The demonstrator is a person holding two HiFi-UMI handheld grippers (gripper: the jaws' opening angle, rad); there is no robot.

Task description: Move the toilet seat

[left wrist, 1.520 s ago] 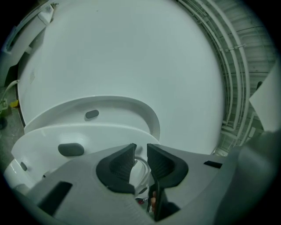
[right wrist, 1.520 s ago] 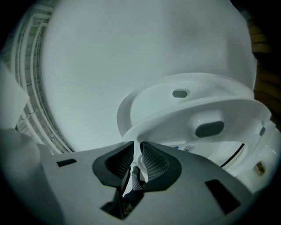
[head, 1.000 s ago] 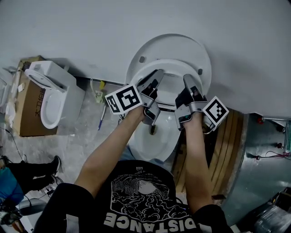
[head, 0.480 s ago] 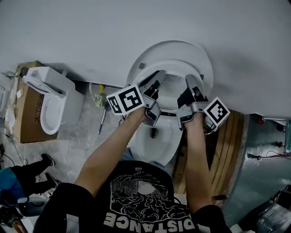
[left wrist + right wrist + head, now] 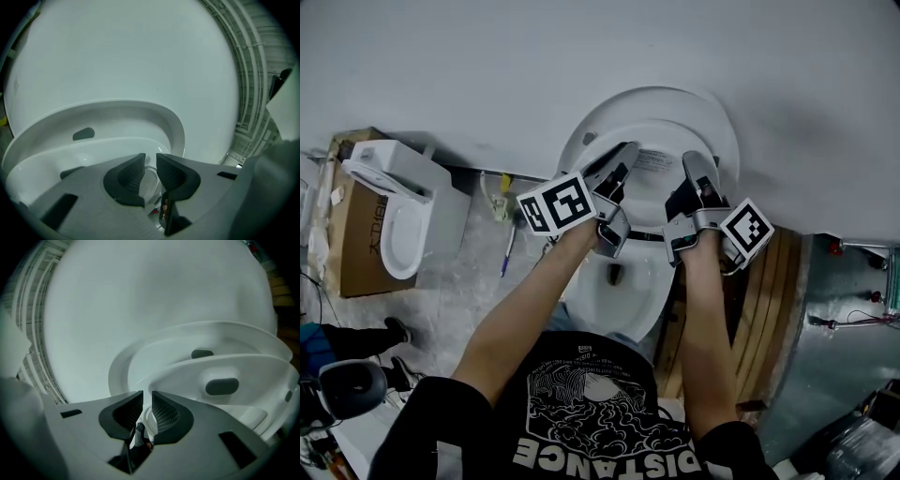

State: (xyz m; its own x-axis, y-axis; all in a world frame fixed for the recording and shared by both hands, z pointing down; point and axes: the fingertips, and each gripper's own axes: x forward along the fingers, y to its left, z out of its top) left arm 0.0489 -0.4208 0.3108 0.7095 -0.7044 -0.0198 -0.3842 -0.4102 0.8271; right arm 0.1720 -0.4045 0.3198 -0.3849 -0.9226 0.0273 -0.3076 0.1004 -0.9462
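Observation:
The white toilet seat is tilted up from the bowl, close in front of the raised lid, which leans against the wall. My left gripper grips the seat's left side. The right gripper grips its right side. In the left gripper view the dark pads stand a narrow gap apart with the seat's white edge running between them. In the right gripper view the seat likewise passes between the nearly closed pads, and the lid curves behind it.
A second toilet sits on a cardboard box at the left. A pen lies on the concrete floor beside the bowl. Wooden planks and a metal panel stand at the right. Someone's shoe shows at the lower left.
The seat has tipped slightly further up toward the lid, baring a label on its underside. Both grippers have hardly moved. The person at the lower left has drawn back.

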